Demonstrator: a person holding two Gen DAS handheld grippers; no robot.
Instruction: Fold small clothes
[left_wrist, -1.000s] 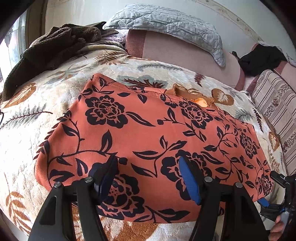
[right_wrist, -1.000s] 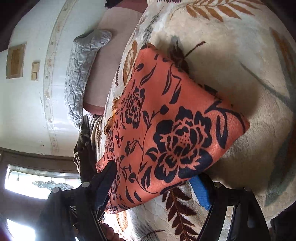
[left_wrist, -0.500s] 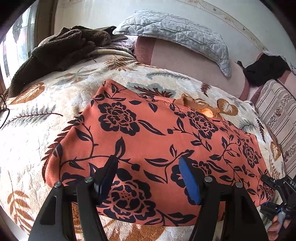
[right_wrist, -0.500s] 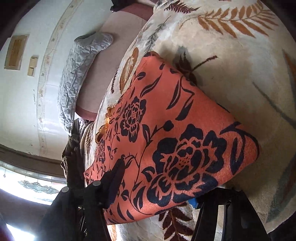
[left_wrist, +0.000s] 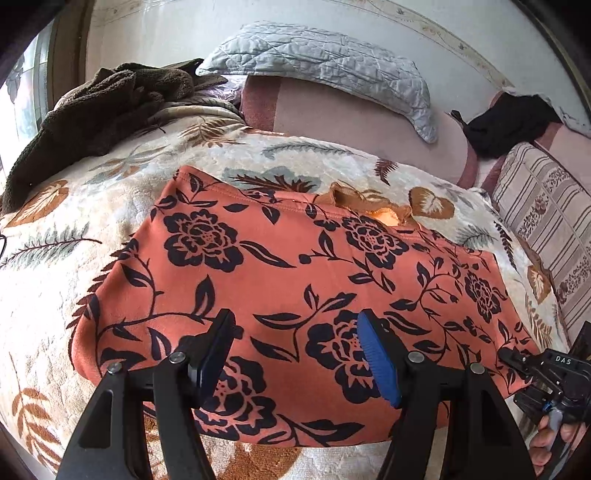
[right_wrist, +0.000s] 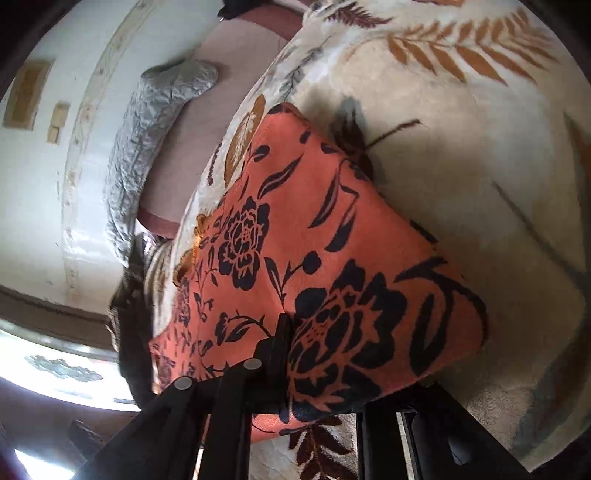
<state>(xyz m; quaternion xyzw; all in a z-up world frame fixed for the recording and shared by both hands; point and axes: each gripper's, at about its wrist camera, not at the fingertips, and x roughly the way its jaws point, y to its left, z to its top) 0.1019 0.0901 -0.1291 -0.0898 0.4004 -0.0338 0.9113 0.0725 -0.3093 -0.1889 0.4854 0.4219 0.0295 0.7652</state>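
An orange garment with black flowers (left_wrist: 295, 288) lies spread flat on a leaf-patterned blanket (left_wrist: 55, 229). My left gripper (left_wrist: 299, 354) is open and hovers just over the garment's near edge, holding nothing. My right gripper (right_wrist: 354, 362) sits at the garment's near right corner (right_wrist: 369, 314). One finger (right_wrist: 280, 343) lies on top of the cloth. The other finger is hidden under it. The right gripper also shows at the far right of the left wrist view (left_wrist: 517, 362), at the garment's corner.
A grey quilted pillow (left_wrist: 325, 66) lies on a pink bolster (left_wrist: 354, 122) at the back. A dark brown fleece (left_wrist: 110, 99) is heaped back left, a black cloth (left_wrist: 509, 125) back right, and a striped cushion (left_wrist: 546, 229) on the right.
My right gripper has slid onto the garment's corner and its fingers have closed in, one above and one below the cloth. My left gripper has drifted slightly over the near edge, still open.
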